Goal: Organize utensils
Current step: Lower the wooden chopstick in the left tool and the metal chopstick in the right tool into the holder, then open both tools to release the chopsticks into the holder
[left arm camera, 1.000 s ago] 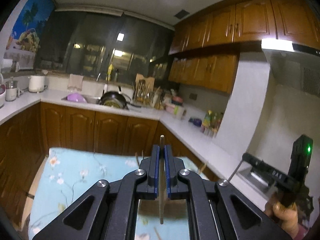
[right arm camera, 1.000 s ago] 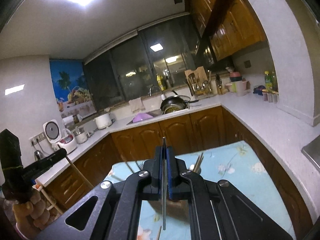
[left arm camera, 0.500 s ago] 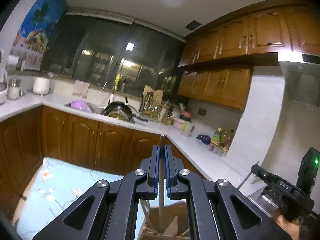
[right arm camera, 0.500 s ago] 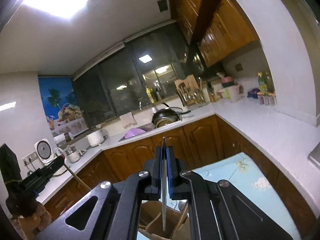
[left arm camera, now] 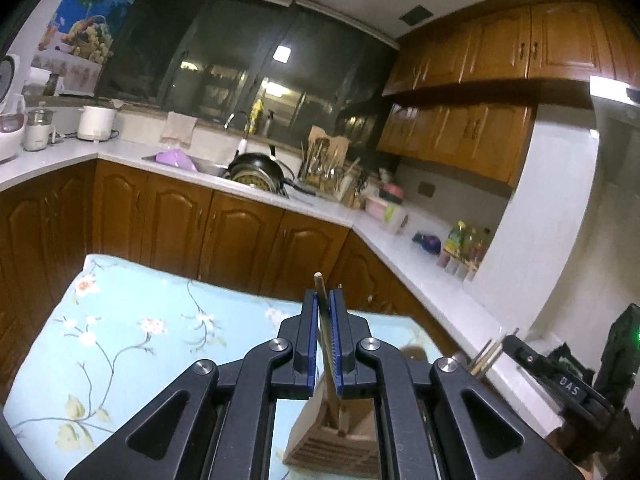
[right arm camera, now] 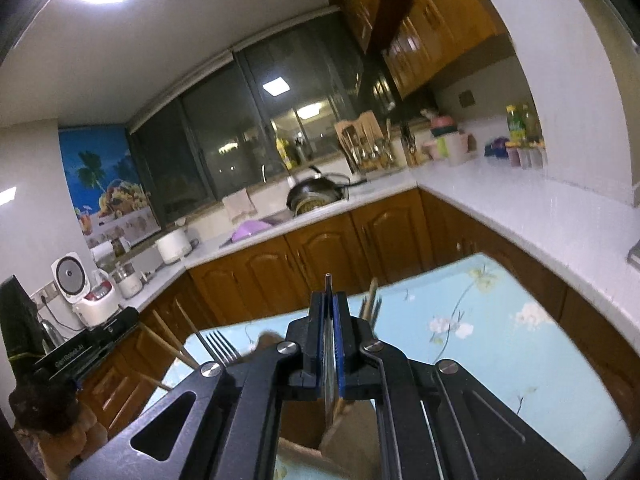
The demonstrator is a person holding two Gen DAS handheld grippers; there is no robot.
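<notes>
L gripper point(left arm camera: 324, 312) pinching chopstick point(left arm camera: 319, 280), R gripper point(right arm camera: 330, 312) (metal utensil point(right arm camera: 328, 280))

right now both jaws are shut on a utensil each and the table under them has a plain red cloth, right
Not quite. The cloth is light blue with a flower print, not plain red; the left wrist view shows it clearly. The rest stands: the left gripper is shut on a wooden chopstick, and the right gripper is shut on a thin metal utensil.
</notes>
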